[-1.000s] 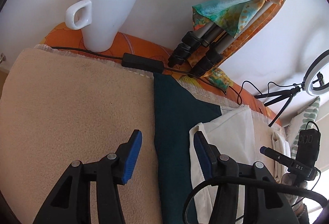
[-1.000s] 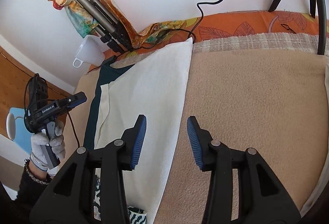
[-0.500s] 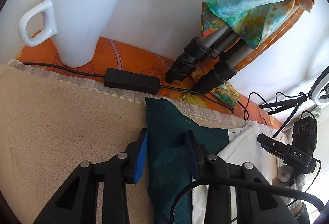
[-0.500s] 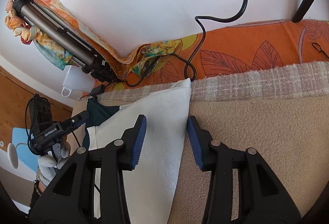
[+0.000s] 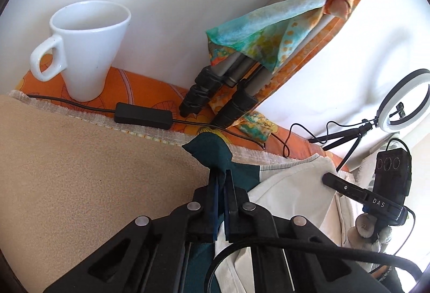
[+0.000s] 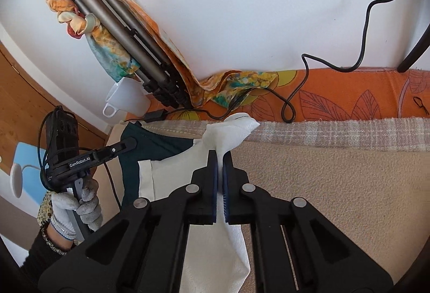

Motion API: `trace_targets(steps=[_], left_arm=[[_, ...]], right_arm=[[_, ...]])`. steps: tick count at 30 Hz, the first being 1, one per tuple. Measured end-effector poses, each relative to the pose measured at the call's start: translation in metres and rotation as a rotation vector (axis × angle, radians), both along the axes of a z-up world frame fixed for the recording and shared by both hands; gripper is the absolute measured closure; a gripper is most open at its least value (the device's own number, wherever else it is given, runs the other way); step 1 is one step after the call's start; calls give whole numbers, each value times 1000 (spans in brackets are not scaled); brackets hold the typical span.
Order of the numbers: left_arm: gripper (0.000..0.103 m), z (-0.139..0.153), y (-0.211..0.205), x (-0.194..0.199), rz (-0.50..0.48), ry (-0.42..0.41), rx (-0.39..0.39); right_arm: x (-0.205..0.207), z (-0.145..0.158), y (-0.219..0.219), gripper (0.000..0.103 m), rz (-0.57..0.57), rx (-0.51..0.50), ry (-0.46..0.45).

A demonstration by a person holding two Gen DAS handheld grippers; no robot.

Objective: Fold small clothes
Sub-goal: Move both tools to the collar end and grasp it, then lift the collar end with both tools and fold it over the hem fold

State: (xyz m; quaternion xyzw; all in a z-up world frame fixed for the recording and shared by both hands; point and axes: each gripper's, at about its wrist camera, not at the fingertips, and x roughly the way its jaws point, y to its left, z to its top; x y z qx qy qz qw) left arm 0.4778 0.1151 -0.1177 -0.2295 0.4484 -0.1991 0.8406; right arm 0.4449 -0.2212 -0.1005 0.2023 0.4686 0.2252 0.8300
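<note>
**Both grippers pinch the far corners of a two-tone garment**

A small garment, dark teal (image 5: 243, 172) on its left part and cream (image 6: 174, 166) on its right, lies on a beige blanket (image 5: 80, 172). The left gripper (image 5: 221, 180) has its jaws clamped on the far teal corner, bunching it upward. The right gripper (image 6: 219, 161) has its jaws clamped on the far cream corner. A white mug (image 5: 86, 48) and a scarf-wrapped tripod (image 6: 129, 40) stand against the far wall.
</note>
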Motion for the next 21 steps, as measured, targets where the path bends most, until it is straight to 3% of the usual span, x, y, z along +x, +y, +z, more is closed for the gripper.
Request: trace_targets(steps=[12, 21], left_arm=[[103, 61, -3, -80, -54, -90, 11], [103, 67, 1, -157, -79, -111, 61]], right_arm=[[-75, 66, 1, 99, 28, 11, -82], [-161, 85, 7, 99, 50, -36, -93]])
